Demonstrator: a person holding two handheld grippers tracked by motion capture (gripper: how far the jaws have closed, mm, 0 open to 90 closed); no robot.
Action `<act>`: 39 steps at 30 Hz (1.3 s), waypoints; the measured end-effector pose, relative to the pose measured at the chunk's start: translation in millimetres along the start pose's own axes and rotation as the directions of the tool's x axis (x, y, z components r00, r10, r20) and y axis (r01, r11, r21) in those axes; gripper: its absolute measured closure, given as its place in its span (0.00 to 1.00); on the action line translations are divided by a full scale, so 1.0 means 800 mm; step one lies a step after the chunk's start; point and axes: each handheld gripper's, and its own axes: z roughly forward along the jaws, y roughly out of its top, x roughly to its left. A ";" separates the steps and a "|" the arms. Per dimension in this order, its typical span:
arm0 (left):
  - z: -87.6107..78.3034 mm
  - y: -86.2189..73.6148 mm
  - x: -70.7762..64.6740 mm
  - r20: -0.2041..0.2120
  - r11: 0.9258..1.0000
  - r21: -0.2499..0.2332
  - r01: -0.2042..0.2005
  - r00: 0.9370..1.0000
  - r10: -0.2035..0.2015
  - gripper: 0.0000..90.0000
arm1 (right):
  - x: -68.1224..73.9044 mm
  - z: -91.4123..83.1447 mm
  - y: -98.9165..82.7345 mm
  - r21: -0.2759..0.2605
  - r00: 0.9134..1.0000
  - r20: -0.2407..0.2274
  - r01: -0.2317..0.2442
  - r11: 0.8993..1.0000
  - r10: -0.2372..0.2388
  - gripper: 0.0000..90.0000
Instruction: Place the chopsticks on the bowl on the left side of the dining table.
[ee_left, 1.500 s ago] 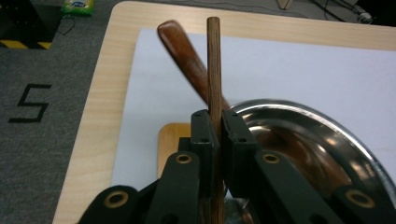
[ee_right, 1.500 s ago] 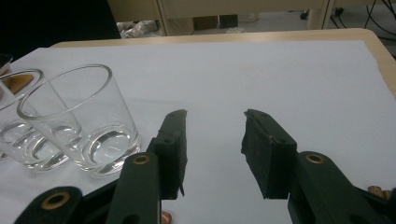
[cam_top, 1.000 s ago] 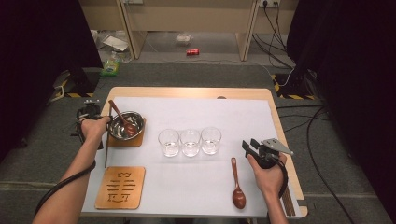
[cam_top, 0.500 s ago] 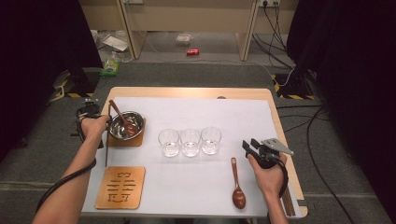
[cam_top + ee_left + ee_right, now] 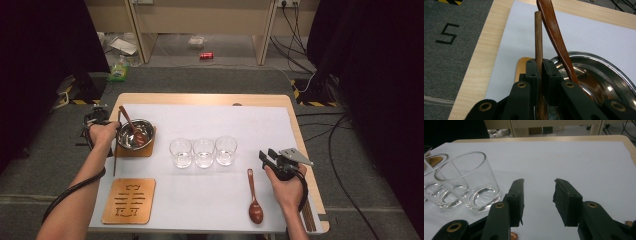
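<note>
Left gripper view: left gripper (image 5: 538,72) fingers clamped on wooden stick (image 5: 538,37) beside bowl (image 5: 609,72) | right gripper (image 5: 537,195) half open, empty | step: stick held at bowl | next: lift clear of spoon (image 5: 556,37).

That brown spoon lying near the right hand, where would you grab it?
By the thin handle of the spoon, from above, tongs across it. It lies flat on the white sheet, handle away from the person; the bowl end is wider and rounded.
</note>
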 end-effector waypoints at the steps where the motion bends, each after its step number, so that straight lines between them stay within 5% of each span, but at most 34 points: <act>1: 0.001 0.000 -0.001 -0.003 1.000 -0.003 -0.005 1.000 0.005 0.92 | 0.000 0.000 0.000 -0.001 1.000 0.000 0.002 1.000 -0.002 0.66; 25: 0.010 -0.002 -0.020 0.024 0.998 -0.028 -0.049 0.998 0.049 0.88 | -0.001 0.000 0.000 0.002 1.000 -0.003 0.006 1.000 -0.006 0.66; 36: -0.014 -0.011 -0.013 0.071 0.996 -0.068 -0.058 0.995 0.063 0.79 | 0.001 0.001 0.000 0.006 1.000 -0.006 0.006 1.000 -0.006 0.66; 39: -0.025 -0.016 -0.015 0.070 0.994 -0.067 -0.090 0.993 0.095 0.78 | 0.001 0.001 0.000 0.009 1.000 -0.007 0.009 1.000 -0.009 0.66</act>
